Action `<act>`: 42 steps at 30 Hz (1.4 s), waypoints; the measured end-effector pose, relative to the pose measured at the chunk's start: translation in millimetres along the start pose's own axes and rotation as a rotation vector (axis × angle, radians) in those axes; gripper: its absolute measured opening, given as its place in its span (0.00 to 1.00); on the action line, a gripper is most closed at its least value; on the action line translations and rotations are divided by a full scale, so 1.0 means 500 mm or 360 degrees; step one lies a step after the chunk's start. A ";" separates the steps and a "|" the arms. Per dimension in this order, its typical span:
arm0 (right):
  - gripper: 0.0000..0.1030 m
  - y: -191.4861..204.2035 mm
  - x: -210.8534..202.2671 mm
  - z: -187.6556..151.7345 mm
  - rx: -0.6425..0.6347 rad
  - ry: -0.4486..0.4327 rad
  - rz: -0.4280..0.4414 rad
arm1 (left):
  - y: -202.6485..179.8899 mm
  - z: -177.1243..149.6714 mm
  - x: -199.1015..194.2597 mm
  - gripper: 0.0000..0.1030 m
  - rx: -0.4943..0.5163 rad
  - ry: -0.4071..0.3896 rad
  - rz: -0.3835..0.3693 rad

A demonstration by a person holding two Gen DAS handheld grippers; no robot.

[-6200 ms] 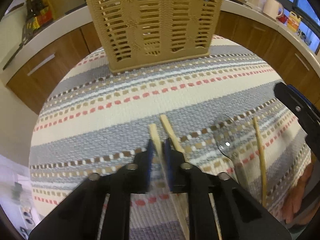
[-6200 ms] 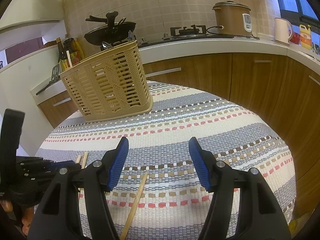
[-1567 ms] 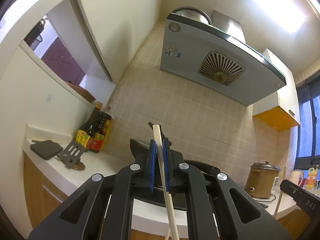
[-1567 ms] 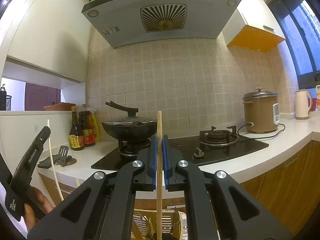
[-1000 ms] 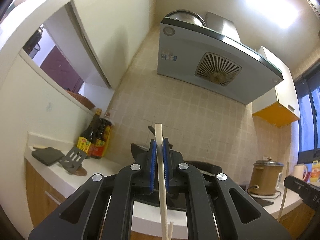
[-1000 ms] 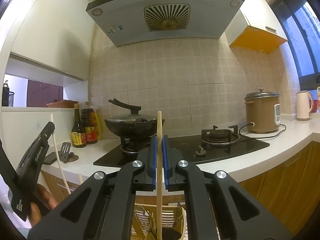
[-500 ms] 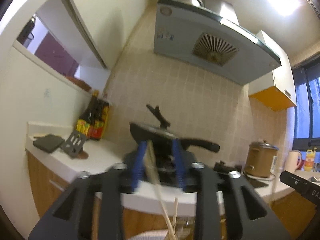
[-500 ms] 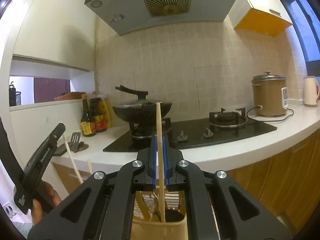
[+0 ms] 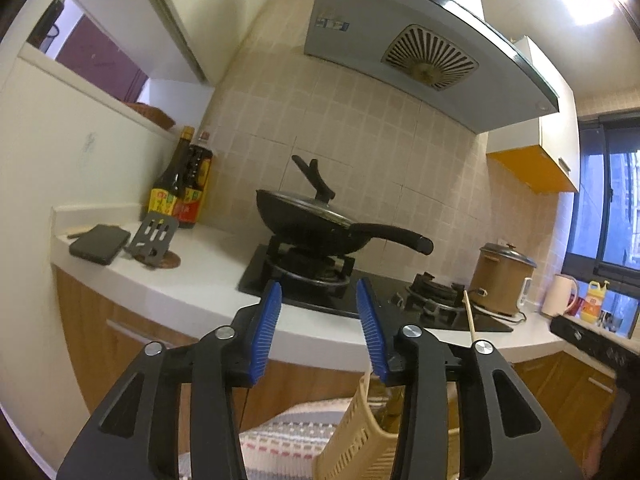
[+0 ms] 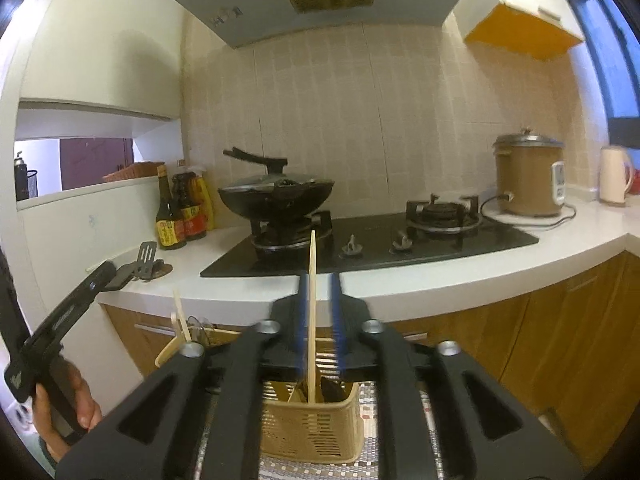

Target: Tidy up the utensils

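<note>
Wooden chopstick [image 10: 311, 300]: it stands almost upright between the two blue pads of the right tool [image 10: 320, 320]; its long axis runs up and down, its lower end is already inside the basket [image 10: 316, 432].
Right tool state: the pads are a little blurred and look slightly apart around the stick; I cannot tell if they press it or have just let it go.
Basket place: it is directly under the right tool, on the striped cloth [image 10: 372, 400], in front of the kitchen cabinets.
Left tool [image 9: 318, 324]: its blue pads stand wide apart and nothing is between them.
Left side of basket: in the right wrist view two pale sticks [image 10: 180, 320] lean out there, next to what looks like a clear spoon.
Same basket from the left: in the left wrist view the basket [image 9: 352, 436] is low and to the right of the tool, partly hidden behind its right finger.
Key relation: the stick points straight down into the basket, so in my judgement the next move is only to widen the right tool and lift it upward.
Nearer hand: the right one is above the basket; the left one [image 10: 64, 404] is off to the side.
</note>
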State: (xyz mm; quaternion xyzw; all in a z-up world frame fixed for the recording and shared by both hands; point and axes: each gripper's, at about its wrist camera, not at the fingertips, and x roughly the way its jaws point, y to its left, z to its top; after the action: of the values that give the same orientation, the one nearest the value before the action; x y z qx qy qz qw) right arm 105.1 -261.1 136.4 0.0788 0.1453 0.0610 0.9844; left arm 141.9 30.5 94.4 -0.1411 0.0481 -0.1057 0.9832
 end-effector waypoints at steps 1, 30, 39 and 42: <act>0.67 -0.007 0.021 0.017 0.0030 0.0067 0.0046 | 0.004 0.000 -0.002 0.40 -0.0005 0.0008 -0.0001; 0.04 0.047 0.098 0.037 -0.0194 0.0013 -0.0027 | 0.010 -0.042 0.019 0.44 0.0008 0.0235 -0.0060; 0.04 0.027 0.024 -0.007 -0.0139 -0.0011 -0.0065 | 0.012 -0.059 -0.028 0.46 0.0096 0.0309 -0.0056; 0.05 0.015 -0.012 -0.019 -0.0098 0.0093 -0.0062 | 0.017 -0.068 -0.042 0.48 0.0075 0.0431 -0.0107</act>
State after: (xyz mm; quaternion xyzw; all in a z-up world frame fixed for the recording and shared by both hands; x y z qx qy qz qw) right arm 96.1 -253.5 130.5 0.0437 0.1737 0.0486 0.9826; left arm 118.9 34.1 60.5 -0.1039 0.1730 -0.1578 0.9666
